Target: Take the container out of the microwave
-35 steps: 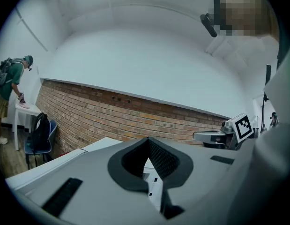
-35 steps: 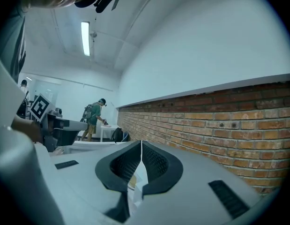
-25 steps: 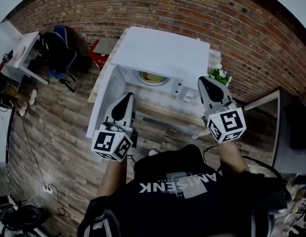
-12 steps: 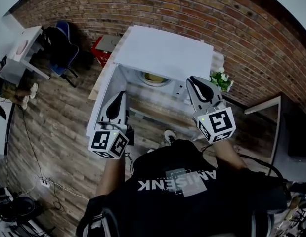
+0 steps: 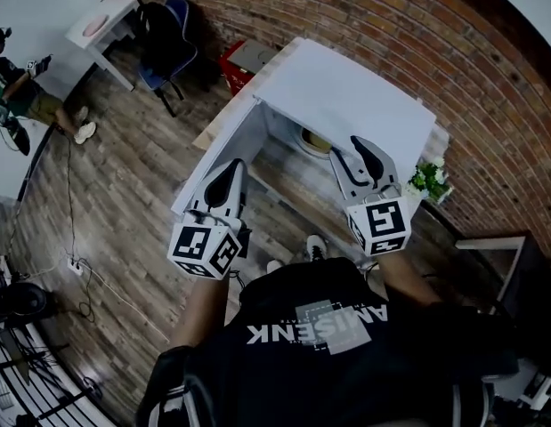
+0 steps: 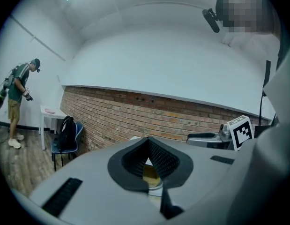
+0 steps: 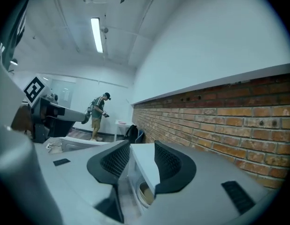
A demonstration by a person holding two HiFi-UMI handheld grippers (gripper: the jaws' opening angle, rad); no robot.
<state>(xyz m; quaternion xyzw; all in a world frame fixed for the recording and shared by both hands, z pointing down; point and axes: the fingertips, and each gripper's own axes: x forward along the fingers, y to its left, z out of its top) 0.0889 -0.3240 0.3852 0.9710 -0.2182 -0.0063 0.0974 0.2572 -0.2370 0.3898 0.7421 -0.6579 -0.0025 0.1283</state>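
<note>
The white microwave (image 5: 346, 92) stands against the brick wall with its door (image 5: 223, 154) swung open to the left. A round container (image 5: 315, 140) with yellowish contents sits inside the cavity. My right gripper (image 5: 355, 149) hangs in front of the opening's right side; its jaws are opening, with nothing between them. Through their gap in the right gripper view (image 7: 137, 158) I see the microwave (image 7: 145, 161) and the container (image 7: 145, 193). My left gripper (image 5: 235, 169) is by the door, tips together (image 6: 147, 142), with the container (image 6: 152, 175) showing beyond.
A potted plant (image 5: 431, 181) stands right of the microwave. A red box (image 5: 235, 60), a chair with a dark bag (image 5: 168, 34) and a white table (image 5: 101, 25) lie to the left. A person (image 5: 12, 87) stands far left. Cables (image 5: 79, 265) run over the wooden floor.
The right gripper has moved left to the front of the microwave opening and its jaws have parted. The left gripper has edged forward beside the door.
</note>
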